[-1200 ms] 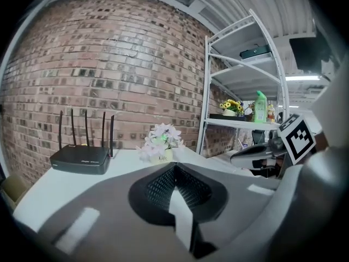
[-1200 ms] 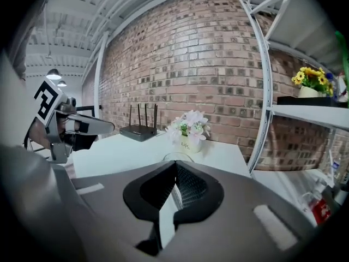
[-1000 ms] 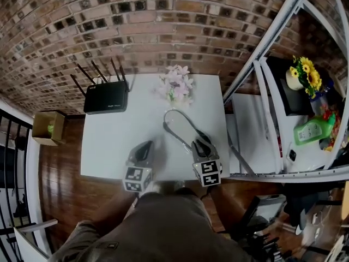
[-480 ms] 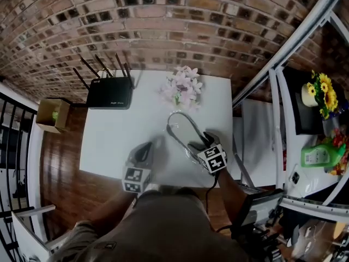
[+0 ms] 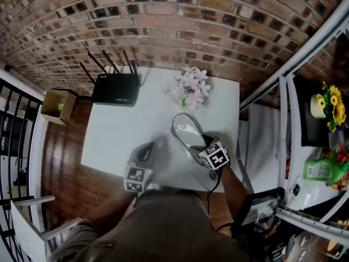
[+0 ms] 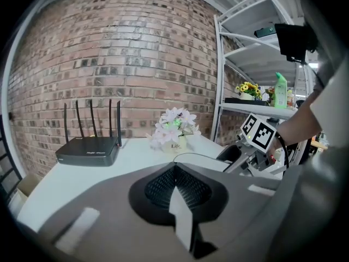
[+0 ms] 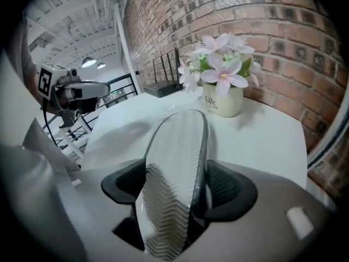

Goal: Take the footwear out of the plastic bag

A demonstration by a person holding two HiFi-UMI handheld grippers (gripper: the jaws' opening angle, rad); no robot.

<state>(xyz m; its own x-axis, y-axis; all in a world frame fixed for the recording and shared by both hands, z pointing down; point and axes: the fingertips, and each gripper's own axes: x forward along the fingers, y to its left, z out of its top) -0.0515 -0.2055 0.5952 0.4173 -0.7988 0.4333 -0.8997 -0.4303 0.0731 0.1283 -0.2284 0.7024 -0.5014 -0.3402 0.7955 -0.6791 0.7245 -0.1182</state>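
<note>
Both grippers work over the near edge of the desk [image 5: 114, 130]. On the left, the left gripper [image 6: 175, 185] has its jaws pressed together, with nothing between them that I can make out. It points gently downward toward the router [image 5: 114, 89] and the brick wall, and sits apart from the slipper [image 7: 182, 141].

The slipper lies mid-desk in front of the flower pot [image 5: 191, 87], its zigzag sole showing. It looks glossy under what I take to be the clear bag [image 5: 191, 153], so I judge it not yet out.

The change is on the right. The right gripper [image 5: 204, 145] has tipped steeply down and dropped over the slipper's near end. Its jaws have just been opening and now stand wide, one on each side of the sole, without pinching it. I read this as lining up a grasp to draw the slipper free.
</note>
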